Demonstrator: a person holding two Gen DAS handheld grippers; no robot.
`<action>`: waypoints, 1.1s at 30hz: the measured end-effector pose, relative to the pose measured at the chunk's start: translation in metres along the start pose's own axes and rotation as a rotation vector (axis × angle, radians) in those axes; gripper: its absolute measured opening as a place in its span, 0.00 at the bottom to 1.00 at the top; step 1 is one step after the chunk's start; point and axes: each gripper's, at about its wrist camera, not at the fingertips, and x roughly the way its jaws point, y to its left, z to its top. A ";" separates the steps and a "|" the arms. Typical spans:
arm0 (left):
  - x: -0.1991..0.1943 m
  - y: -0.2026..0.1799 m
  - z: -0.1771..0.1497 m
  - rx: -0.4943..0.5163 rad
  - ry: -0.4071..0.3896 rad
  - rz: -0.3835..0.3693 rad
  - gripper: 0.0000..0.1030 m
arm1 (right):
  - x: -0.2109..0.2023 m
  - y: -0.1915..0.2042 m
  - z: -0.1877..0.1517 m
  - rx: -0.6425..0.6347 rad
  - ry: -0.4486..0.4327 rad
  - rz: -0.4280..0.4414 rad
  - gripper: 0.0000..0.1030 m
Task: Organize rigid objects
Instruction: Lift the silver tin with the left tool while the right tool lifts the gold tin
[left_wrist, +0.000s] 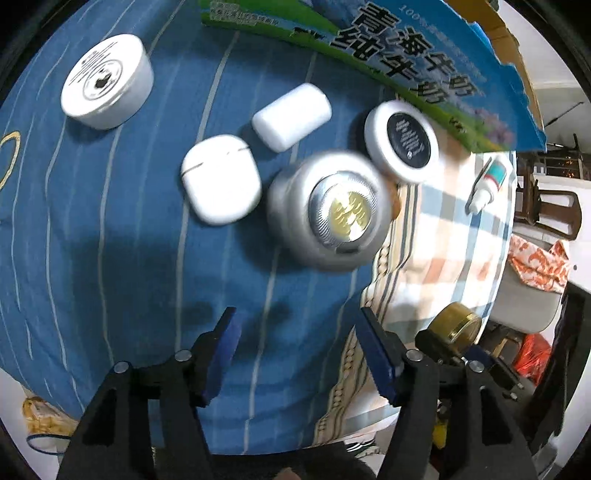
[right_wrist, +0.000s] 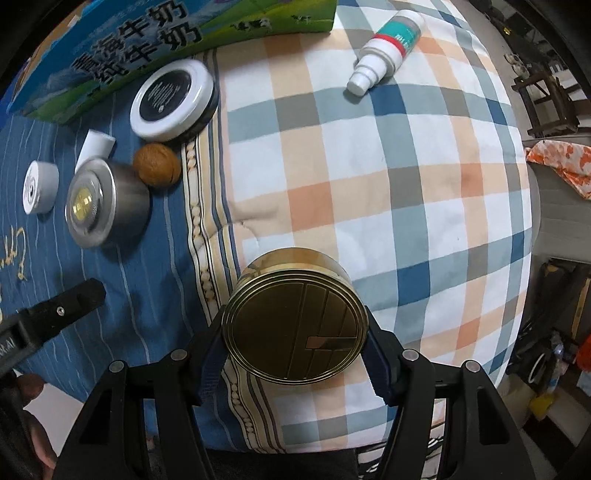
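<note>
Gold tin clamped between right claw pads above checked bedsheet, left claw spread wide, holding nothing, over blue cloth, silver tin just beside white earbud case.

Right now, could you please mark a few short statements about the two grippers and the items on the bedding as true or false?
1. The right gripper is clamped on the round gold metal tin. True.
2. The left gripper grips the silver round jar with the gold-centred lid. False: its jaws are open and empty, with the jar lying ahead of them.
3. The white squeeze bottle with the teal label lies on its side on the checked cloth. True.
4. The brown walnut sits on the checked cloth beside the bottle. False: it lies on the blue striped cloth, between the silver jar and the white-rimmed tin with the black lid.
</note>
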 end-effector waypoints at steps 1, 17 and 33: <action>0.002 -0.005 0.006 -0.006 0.003 -0.005 0.63 | -0.001 -0.001 0.002 0.000 -0.003 0.002 0.65; 0.032 -0.020 0.084 -0.031 0.027 0.121 0.70 | 0.013 -0.014 0.052 -0.074 0.050 0.029 0.65; 0.051 0.006 0.027 -0.021 0.025 0.189 0.73 | 0.042 -0.011 0.070 -0.140 0.132 0.001 0.65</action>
